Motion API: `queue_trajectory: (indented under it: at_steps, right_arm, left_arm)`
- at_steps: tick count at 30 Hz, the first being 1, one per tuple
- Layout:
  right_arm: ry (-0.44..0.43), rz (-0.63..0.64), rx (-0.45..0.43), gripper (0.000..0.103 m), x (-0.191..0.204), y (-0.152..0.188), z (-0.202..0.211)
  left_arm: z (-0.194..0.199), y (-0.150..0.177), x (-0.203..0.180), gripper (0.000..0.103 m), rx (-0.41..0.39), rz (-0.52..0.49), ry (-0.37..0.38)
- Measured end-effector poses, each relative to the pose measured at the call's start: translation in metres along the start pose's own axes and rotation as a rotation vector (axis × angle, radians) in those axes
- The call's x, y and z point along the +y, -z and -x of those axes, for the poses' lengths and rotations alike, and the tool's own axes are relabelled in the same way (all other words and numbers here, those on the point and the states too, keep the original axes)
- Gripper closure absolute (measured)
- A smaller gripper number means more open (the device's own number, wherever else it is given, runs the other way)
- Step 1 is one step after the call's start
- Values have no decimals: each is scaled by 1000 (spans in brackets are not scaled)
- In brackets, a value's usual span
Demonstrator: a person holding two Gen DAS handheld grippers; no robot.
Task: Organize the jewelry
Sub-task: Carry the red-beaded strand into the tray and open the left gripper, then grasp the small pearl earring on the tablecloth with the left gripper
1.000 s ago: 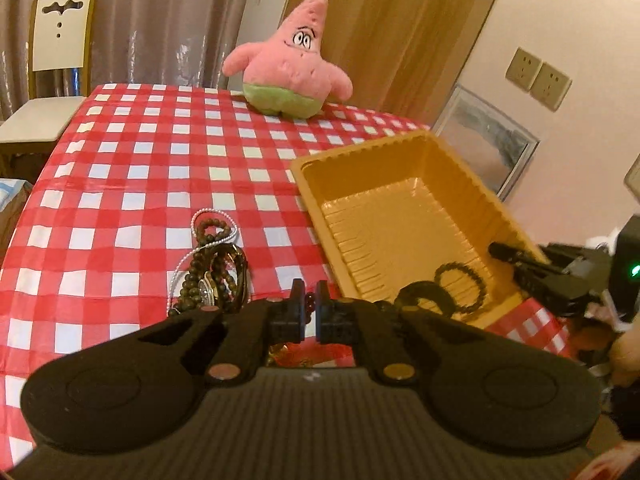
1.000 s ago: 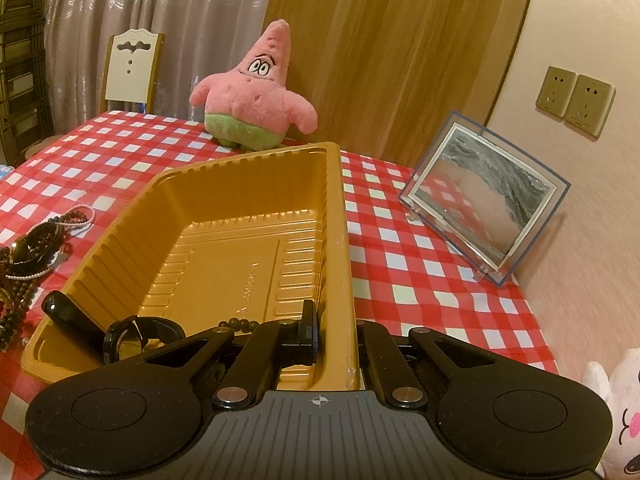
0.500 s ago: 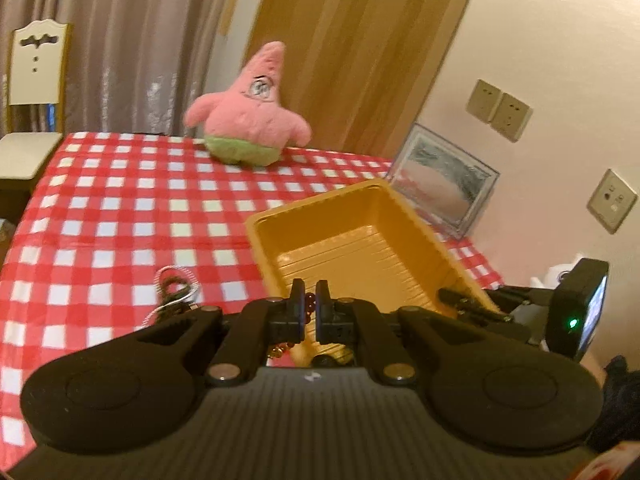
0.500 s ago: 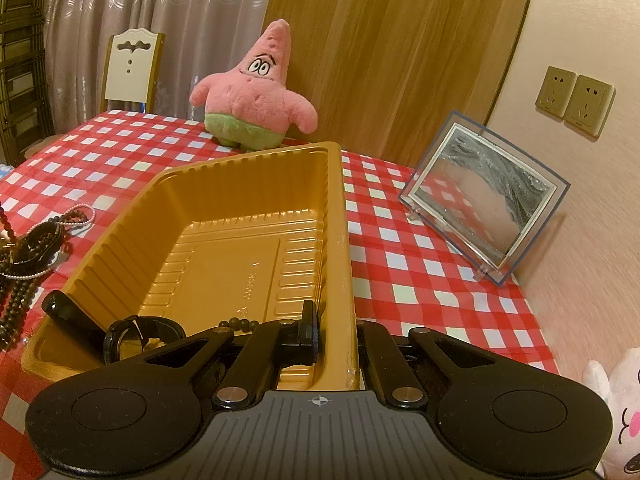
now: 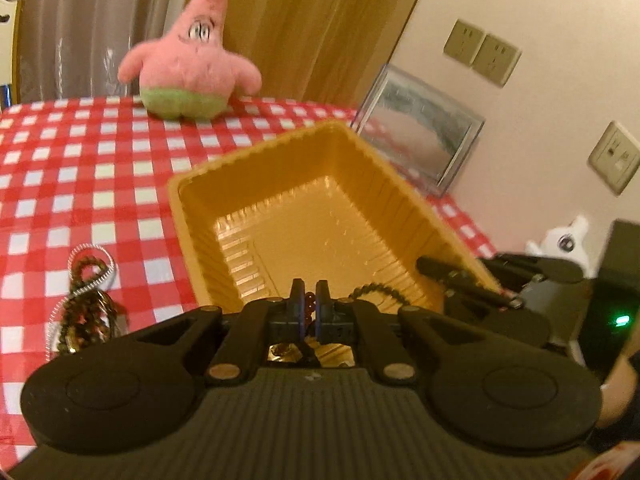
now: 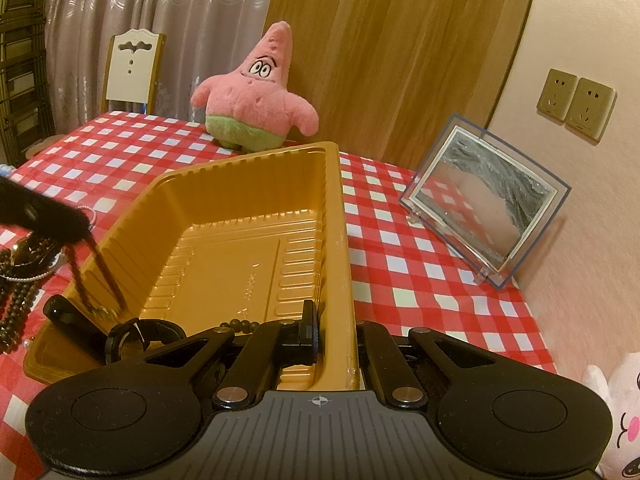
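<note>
My left gripper (image 5: 309,295) is shut on a reddish-brown bead bracelet (image 6: 96,276). In the right wrist view it hangs as a loop from the left gripper (image 6: 80,224) down into the near left corner of the golden plastic tray (image 6: 344,240). My right gripper (image 6: 334,332) is shut on the tray's near right rim, one finger inside the wall and the other hidden outside it. In the tray lie a black bead bracelet (image 6: 240,325), a black ring-shaped piece (image 6: 140,336) and a black clip (image 6: 68,316). A pile of bead strings (image 5: 86,312) lies left of the tray (image 5: 180,200).
A pink star plush (image 6: 252,108) stands behind the tray on the red checked tablecloth (image 6: 400,248). A glass picture frame (image 6: 484,208) leans by the wall at right. A white plush (image 6: 616,420) sits at the near right, and a chair (image 6: 132,72) stands beyond the far left edge.
My left gripper has swung to the right, from above the bead pile to over the tray's near end, carrying the reddish bracelet. The right gripper has kept still on the rim.
</note>
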State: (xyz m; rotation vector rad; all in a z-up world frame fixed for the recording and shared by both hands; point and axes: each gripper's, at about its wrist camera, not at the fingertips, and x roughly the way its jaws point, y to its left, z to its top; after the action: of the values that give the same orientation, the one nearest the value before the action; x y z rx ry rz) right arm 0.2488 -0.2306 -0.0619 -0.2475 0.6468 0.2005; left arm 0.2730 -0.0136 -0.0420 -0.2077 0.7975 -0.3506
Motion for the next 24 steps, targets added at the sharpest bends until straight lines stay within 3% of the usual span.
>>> queue_trajectory:
  at_steps: [5,10,15,19,24]
  right_arm:
    - [0,-1,1,100,0,0,0]
    - [0,-3,3,100,0,0,0]
    - [0,-3,4,100,0,0,-1]
    - [0,-2,5,100,0,1,-1]
    - [3,-1,6,100,0,1,0]
  left_arm:
    - [-10,1,8,93,26,44,-24]
    - [16,-8,15,89,-50,62,-51]
    - [46,-5,36,88,-96,78,-151]
    - [61,9,52,88,-88,92,-232]
    - [68,34,61,88,-40,93,-280]
